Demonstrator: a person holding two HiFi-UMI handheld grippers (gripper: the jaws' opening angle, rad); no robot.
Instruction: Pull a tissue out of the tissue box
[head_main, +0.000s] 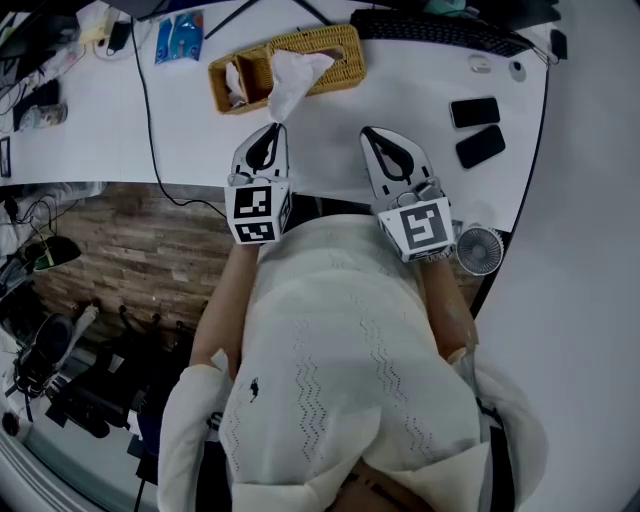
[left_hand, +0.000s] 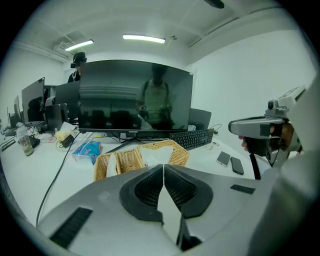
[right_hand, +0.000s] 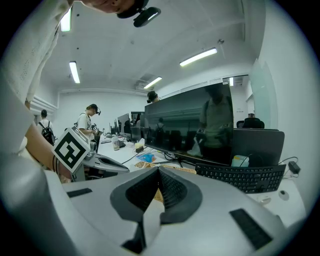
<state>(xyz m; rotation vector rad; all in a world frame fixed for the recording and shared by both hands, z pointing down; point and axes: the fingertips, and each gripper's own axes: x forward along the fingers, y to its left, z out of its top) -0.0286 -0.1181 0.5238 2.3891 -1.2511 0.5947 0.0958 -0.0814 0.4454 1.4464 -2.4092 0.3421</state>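
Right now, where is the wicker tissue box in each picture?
Head view: tissue box at top centre, tissue sticking out.
Left gripper view: box at centre, just above the jaws.
Right gripper view: only a sliver of box above the jaws.
Shared landmark: keyboard, to the box's right in all three.

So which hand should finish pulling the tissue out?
Left. The left gripper is shut on the tissue by the box. The right gripper is off to the side, jaws together, empty.
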